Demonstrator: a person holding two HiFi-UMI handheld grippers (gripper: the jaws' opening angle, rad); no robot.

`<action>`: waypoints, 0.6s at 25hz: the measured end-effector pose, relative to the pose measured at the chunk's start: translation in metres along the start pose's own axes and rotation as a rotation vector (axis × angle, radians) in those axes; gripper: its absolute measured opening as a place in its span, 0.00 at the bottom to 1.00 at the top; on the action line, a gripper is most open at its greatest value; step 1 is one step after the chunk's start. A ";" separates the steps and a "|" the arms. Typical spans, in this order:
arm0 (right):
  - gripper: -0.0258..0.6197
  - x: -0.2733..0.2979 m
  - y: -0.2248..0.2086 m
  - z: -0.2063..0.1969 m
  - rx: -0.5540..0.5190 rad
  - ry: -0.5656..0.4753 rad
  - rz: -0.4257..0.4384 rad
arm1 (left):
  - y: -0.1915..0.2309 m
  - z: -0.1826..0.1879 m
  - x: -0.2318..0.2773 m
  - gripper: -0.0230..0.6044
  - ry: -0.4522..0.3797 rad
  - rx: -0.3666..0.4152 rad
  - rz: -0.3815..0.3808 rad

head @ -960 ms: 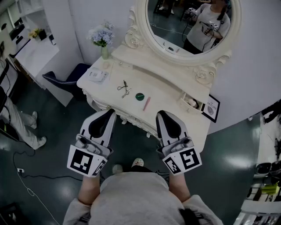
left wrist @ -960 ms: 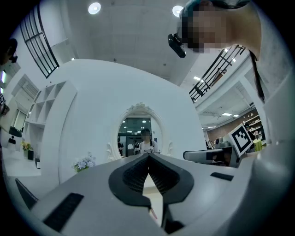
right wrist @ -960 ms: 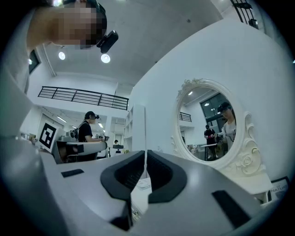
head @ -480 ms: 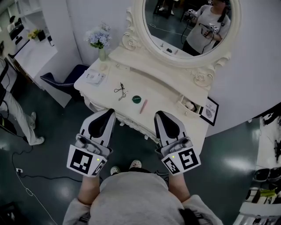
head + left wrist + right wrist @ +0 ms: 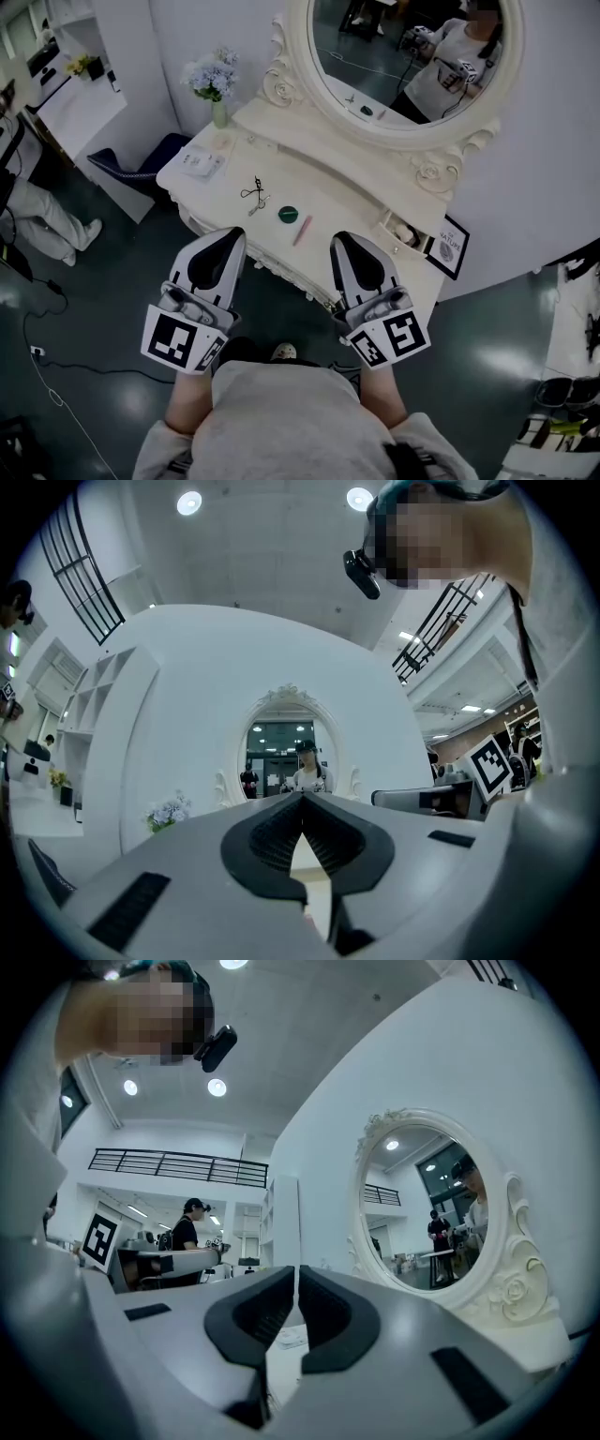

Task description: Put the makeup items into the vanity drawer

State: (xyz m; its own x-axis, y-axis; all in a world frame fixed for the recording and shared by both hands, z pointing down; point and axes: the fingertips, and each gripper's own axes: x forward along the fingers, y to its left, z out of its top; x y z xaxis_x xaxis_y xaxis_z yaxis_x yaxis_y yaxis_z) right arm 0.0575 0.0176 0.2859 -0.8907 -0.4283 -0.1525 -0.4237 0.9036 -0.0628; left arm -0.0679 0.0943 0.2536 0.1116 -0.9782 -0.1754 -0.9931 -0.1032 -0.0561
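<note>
Left gripper (image 5: 234, 236): jaws are seen pressed together at the tips in its own view, with nothing caught between the pads. Right gripper (image 5: 339, 238): jaws are drawn in to a hairline slit, and nothing is held there either. Both are held side by side about level with the near edge of the counter (image 5: 342, 211), tips aimed at 12 o'clock.

Key relation: all makeup lies on the counter top, ahead of the grippers, and none of it is touched.
- Pink stick (image 5: 302, 230): near, at about 11 o'clock from the right gripper, which is the nearer one. Its long axis runs roughly 1-to-7 o'clock, nearly in line with the jaws. Closing across its width is judged possible with little wrist turn.
- Green round compact (image 5: 289, 215): just beyond the stick at 11 o'clock, not touching it.
- Eyelash curler (image 5: 253, 195): at 1 o'clock from the left gripper, which is the nearer one.
- Drawer (image 5: 401, 231): small, pulled open at the counter's right end, between 2 and 3 o'clock from the right gripper. Something pale is seen inside but cannot be identified.

The right gripper is judged better placed for moving the stick to the drawer.

Count:
- grippers: 2
- pink stick: 1
- compact: 1
- curler: 1
- makeup items in total: 3
- open drawer: 1
- white packet (image 5: 202, 164): 1, far left
- flower vase (image 5: 217, 94): 1, far left
- oval mirror (image 5: 412, 56): 1
</note>
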 end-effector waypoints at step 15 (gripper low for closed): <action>0.08 0.042 -0.025 -0.011 0.022 0.001 -0.044 | 0.037 -0.017 0.040 0.06 0.013 -0.028 -0.044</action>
State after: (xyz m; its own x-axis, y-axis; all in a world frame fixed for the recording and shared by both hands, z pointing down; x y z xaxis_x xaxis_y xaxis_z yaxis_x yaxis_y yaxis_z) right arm 0.0288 -0.0230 0.2914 -0.8716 -0.4673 -0.1479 -0.4585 0.8840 -0.0908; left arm -0.1006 0.0481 0.2611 0.1545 -0.9748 -0.1609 -0.9879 -0.1506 -0.0364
